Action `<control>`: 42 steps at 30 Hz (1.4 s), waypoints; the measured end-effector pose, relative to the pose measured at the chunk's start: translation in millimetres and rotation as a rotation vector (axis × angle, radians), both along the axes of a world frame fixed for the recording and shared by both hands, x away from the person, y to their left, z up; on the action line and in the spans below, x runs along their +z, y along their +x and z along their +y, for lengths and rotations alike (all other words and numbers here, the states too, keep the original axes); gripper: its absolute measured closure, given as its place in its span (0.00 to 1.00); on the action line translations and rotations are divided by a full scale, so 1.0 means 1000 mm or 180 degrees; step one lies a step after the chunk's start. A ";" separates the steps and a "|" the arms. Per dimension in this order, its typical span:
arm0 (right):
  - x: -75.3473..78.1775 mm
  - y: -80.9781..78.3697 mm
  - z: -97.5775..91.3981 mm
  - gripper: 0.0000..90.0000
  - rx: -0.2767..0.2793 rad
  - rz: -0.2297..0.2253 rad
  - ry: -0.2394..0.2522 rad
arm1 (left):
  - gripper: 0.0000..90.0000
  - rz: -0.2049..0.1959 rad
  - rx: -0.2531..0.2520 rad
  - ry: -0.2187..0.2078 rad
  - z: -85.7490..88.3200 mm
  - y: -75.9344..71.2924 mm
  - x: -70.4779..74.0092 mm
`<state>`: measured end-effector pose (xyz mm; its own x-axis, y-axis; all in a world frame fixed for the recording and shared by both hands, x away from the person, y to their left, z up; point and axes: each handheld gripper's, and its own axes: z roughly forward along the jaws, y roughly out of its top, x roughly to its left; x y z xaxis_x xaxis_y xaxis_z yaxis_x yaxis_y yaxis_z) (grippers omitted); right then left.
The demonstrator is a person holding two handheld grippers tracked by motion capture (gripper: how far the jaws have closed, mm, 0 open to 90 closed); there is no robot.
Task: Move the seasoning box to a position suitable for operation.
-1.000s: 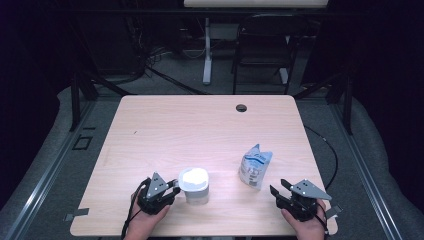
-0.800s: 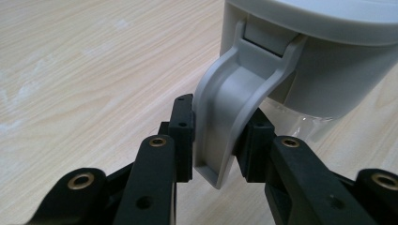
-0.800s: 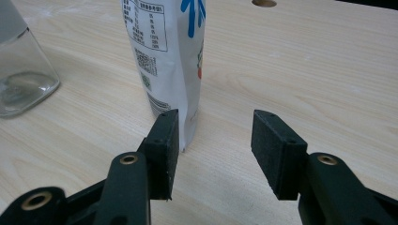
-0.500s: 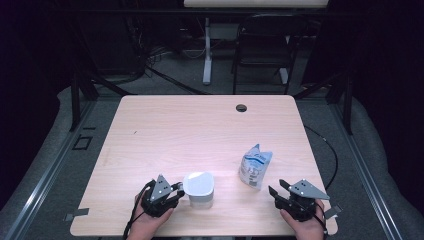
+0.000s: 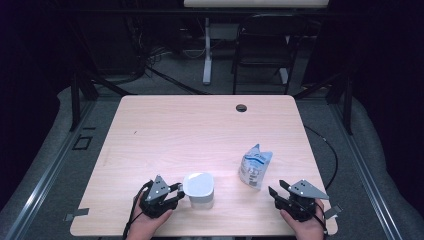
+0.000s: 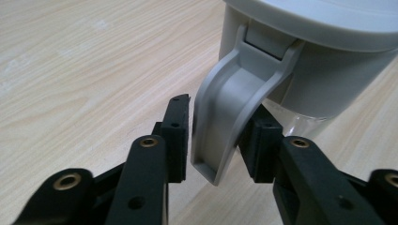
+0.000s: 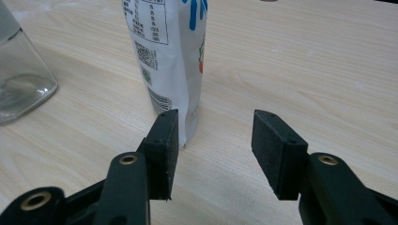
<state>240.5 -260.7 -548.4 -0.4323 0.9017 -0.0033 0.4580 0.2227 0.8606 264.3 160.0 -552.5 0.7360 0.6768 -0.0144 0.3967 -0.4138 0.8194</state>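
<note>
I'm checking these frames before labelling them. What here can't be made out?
- Jug: the contents are hidden by the white lid in the high view, and the top is cut off by the edge in the left gripper view.
- Handle: it stands between the left tongs, whose jaws have just been opening; contact on the far side is hidden.
- Pouch: the print is too small to read, and its top is cut off in the right gripper view.

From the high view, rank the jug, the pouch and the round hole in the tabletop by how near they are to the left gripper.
1. Jug: right beside the left gripper, its handle between the jaws, which have just been opening.
2. Pouch: farther right, upright ahead of the right gripper.
3. Hole: by the table's far edge.
</note>
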 end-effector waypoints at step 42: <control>0.004 -0.004 0.010 0.58 0.0191 -0.0018 -0.0141 | 0.64 0.0029 0.0121 -0.0624 0.033 0.001 0.041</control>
